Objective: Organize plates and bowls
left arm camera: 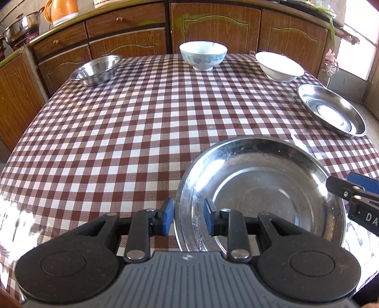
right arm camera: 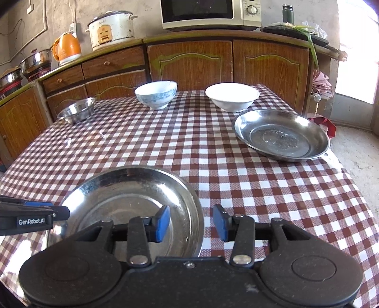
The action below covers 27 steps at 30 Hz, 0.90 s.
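A steel plate [left arm camera: 260, 189] [right arm camera: 132, 196] lies flat on the checked table [left arm camera: 118, 130] at the near edge. My left gripper [left arm camera: 189, 216] straddles its left rim, blue pads apart, a gap showing on each side of the rim. My right gripper [right arm camera: 191, 222] straddles the right rim in the same way, pads well clear of the metal. A second steel plate [left arm camera: 331, 111] [right arm camera: 281, 135] sits at the right. Along the far edge stand a white bowl [left arm camera: 279, 66] [right arm camera: 233, 97], a blue-patterned bowl [left arm camera: 202, 55] [right arm camera: 156, 94] and a small steel bowl [left arm camera: 97, 70] [right arm camera: 77, 110].
Wooden cabinets [right arm camera: 189, 61] run behind the table. On their counter stand an orange kettle [right arm camera: 67, 51], a rice cooker [right arm camera: 111, 29], a microwave [right arm camera: 210, 13] and a steel pot [right arm camera: 35, 61]. The table's right edge drops to a bare floor [right arm camera: 355, 151].
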{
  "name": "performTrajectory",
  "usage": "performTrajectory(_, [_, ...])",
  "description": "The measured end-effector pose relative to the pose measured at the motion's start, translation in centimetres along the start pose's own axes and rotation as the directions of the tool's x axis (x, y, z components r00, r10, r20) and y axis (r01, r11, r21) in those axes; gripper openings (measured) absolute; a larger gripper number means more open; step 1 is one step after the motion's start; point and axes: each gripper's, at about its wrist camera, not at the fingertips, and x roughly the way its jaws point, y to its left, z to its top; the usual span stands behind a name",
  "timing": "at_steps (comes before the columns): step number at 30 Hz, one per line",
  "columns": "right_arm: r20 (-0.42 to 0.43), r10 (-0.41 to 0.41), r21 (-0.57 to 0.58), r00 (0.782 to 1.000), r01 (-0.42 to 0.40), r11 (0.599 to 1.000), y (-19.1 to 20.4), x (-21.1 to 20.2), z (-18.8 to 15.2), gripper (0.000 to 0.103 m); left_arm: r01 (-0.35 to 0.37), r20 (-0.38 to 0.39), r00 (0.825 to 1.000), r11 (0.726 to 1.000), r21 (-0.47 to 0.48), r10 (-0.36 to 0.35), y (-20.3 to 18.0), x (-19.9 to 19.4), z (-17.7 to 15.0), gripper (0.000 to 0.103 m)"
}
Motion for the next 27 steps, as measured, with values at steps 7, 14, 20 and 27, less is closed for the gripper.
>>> performTrajectory(7, [0.029,-0.009,0.025,1.0,0.009,1.0,-0.8,-1.1,0.6,0.058,-0.001,0.017,1.0,1.0,-0.01,0.001,0.0,-0.4,0.1,0.051])
performTrajectory(14, [0.057,-0.017,0.046,0.998,0.015,0.999,-1.6,-2.1,1.3,0.064,0.041,0.046,0.998,0.998,-0.049,-0.039,-0.3,-2.2,1.0,0.068])
performTrajectory(20, [0.088,-0.024,0.049,0.996,0.02,0.999,-1.9,-3.3,1.7,0.072,0.068,0.082,0.994,0.998,-0.019,-0.066,-1.8,-3.6,1.6,0.075])
performTrajectory(27, [0.118,-0.056,0.069,0.991,0.048,0.996,-3.1,-4.5,2.5,0.075,0.106,0.097,0.99,0.994,-0.006,-0.105,-3.5,-4.6,2.5,0.077])
